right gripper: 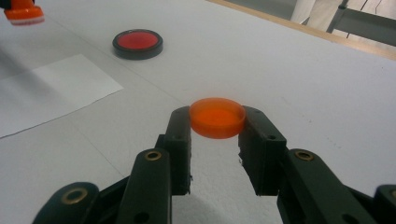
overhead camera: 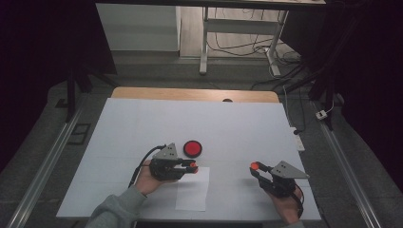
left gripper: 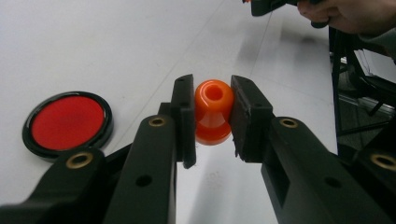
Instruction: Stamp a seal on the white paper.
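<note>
White tabletop (overhead camera: 142, 123), dim room behind, desk legs and cables at the back. Your left gripper (overhead camera: 192, 166) has its jaws clamped on a small orange stamp (left gripper: 213, 112), held by its waist with the hole in its top end facing the camera, so the base likely points away from you toward the surface. It hangs over the top edge of the white paper sheet (overhead camera: 192, 190), probably the stamping target. Just beyond sits the red ink pad (overhead camera: 193, 148) in its black round case, uncovered, near enough for a quick dab. Your right gripper (overhead camera: 254, 166) is pinched on a flat orange cap (right gripper: 217, 117), gripped at its rim, likely the stamp's cover, parked well apart on the right to keep it clear of the work. Next is probably pressing the stamp down; keep it upright so the print lands even.
</note>
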`<action>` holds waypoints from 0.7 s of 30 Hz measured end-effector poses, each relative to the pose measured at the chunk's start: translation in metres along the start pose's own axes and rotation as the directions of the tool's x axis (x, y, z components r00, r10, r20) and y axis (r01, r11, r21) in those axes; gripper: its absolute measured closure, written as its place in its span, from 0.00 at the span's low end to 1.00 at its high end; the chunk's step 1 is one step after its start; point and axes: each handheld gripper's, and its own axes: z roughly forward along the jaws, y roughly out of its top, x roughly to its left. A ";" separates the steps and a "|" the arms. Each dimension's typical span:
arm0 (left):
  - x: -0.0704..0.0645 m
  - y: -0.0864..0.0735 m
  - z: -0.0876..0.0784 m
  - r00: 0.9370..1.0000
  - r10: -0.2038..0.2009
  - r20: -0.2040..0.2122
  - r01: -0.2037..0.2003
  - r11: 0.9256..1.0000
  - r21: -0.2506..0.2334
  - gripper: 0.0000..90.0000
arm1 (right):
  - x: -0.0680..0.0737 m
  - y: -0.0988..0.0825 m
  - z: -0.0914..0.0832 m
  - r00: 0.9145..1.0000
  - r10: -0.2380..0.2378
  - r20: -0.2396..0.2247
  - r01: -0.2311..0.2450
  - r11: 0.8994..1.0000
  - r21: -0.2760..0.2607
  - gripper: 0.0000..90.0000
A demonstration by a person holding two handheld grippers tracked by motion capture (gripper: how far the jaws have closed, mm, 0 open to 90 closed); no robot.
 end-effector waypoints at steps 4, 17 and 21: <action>-0.002 -0.003 0.005 1.000 0.005 0.002 -0.005 1.000 0.023 0.80 | 0.000 0.000 0.000 1.000 0.003 0.000 -0.003 1.000 -0.002 0.72; -0.004 -0.009 0.011 1.000 -0.001 -0.005 0.001 0.998 0.065 0.80 | 0.001 0.000 0.000 1.000 0.005 -0.003 -0.005 1.000 -0.001 0.72; -0.004 -0.010 0.013 1.000 -0.005 -0.009 0.006 0.997 0.079 0.80 | 0.001 0.000 0.001 1.000 0.003 -0.003 -0.003 1.000 0.001 0.72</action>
